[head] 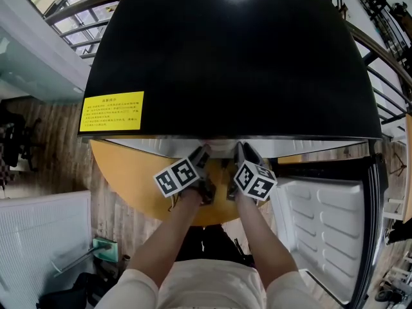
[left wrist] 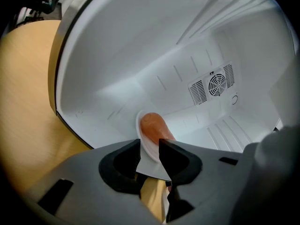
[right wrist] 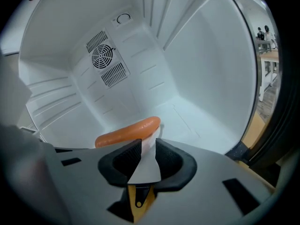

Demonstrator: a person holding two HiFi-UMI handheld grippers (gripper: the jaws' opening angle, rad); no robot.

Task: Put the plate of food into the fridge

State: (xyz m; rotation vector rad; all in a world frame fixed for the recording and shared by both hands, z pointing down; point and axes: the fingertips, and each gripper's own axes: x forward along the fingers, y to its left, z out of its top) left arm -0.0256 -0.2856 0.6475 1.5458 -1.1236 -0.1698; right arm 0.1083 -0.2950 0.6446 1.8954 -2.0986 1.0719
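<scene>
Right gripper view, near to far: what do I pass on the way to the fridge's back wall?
Right claw → plate → sausage → fan on the back wall.

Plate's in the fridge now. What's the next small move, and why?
Probably open the right gripper. The plate with the sausage is well inside the fridge, apparently down on its floor. The left gripper stands open round the rim, so only the right one is clamped on it.
</scene>
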